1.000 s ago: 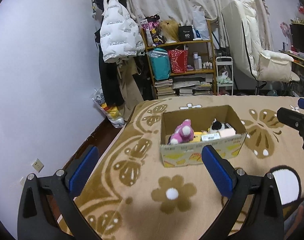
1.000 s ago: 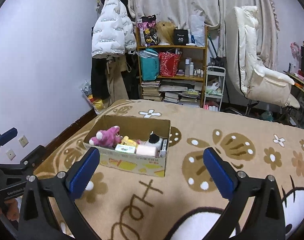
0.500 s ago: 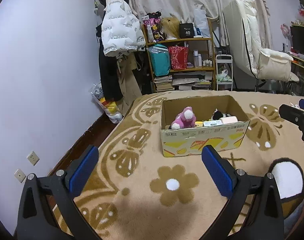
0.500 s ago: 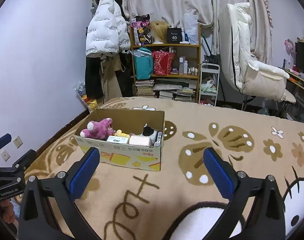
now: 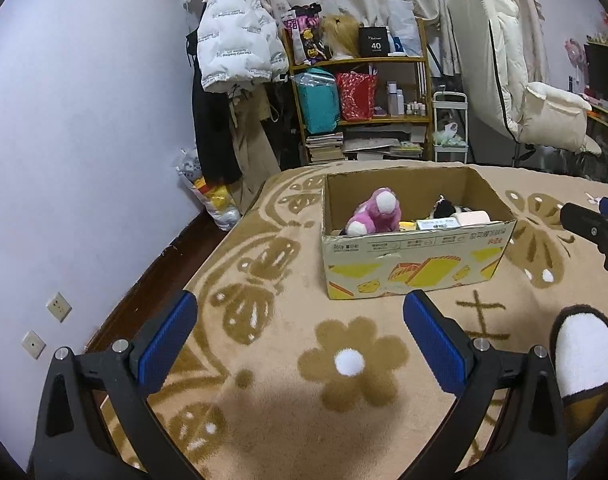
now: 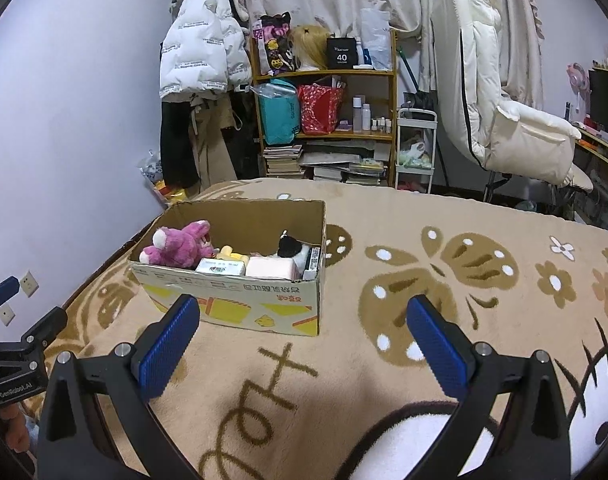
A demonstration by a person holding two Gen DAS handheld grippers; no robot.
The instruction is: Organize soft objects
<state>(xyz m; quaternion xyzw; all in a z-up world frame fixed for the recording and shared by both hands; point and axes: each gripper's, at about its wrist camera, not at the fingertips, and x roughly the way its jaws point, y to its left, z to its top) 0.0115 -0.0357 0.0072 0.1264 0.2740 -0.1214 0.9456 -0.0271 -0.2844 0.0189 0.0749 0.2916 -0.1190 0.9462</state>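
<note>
An open cardboard box (image 5: 416,268) (image 6: 240,304) stands on the patterned beige blanket (image 5: 304,360). Inside lie a pink plush bear (image 5: 374,216) (image 6: 180,244), a black-and-white plush (image 5: 444,210) (image 6: 290,248), a yellow soft item (image 6: 232,254), a tissue pack (image 6: 220,267) and a pink soft pack (image 6: 271,268). My left gripper (image 5: 300,336) is open and empty, short of the box's near left side. My right gripper (image 6: 304,336) is open and empty, short of the box's near right corner. Each gripper shows at the edge of the other's view.
The blanket's left edge drops to a dark floor by the purple wall (image 5: 84,120). Behind the blanket stand a cluttered shelf (image 6: 328,120), hanging coats (image 6: 204,60), a small white cart (image 6: 416,148) and a white reclining chair (image 6: 504,120).
Both grippers have pulled back and down a little, so the box sits farther off and is seen from a flatter angle. Both stay open and empty. The box's contents are unchanged.
</note>
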